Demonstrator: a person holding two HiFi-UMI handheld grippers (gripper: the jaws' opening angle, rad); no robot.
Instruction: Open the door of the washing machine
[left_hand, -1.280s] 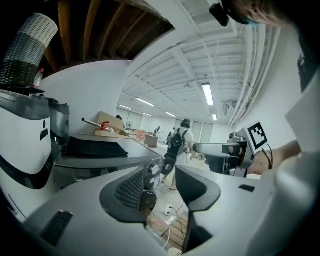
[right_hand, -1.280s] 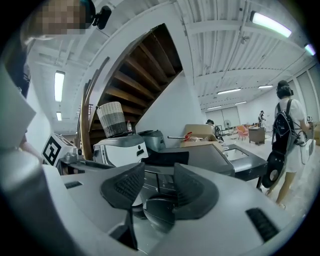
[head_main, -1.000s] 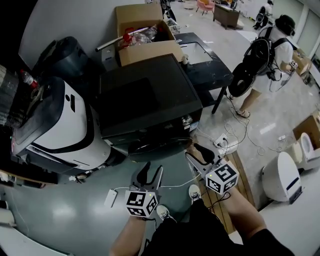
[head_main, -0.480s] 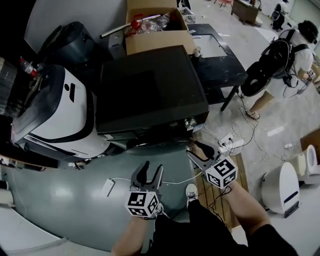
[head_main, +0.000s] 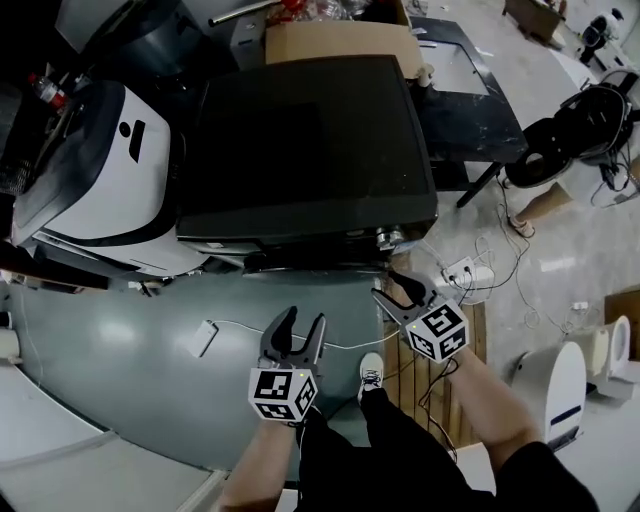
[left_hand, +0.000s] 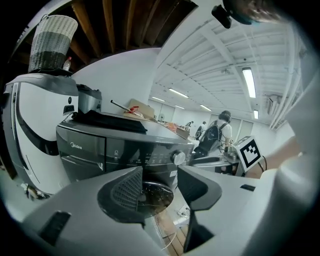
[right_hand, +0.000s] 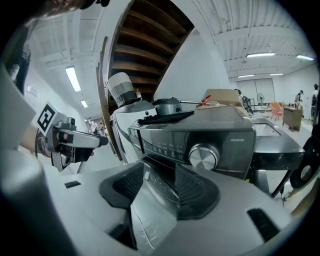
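Your left gripper and right gripper have both just been spreading their jaws, nothing gripped, and each hangs close before the washing machine door, low on its front. One white appliance stands left, one cardboard box behind, and one power strip sits right.

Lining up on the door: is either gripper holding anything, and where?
Nothing held. The left gripper and right gripper, jaws just opened wider and empty, face the dark grey washing machine.
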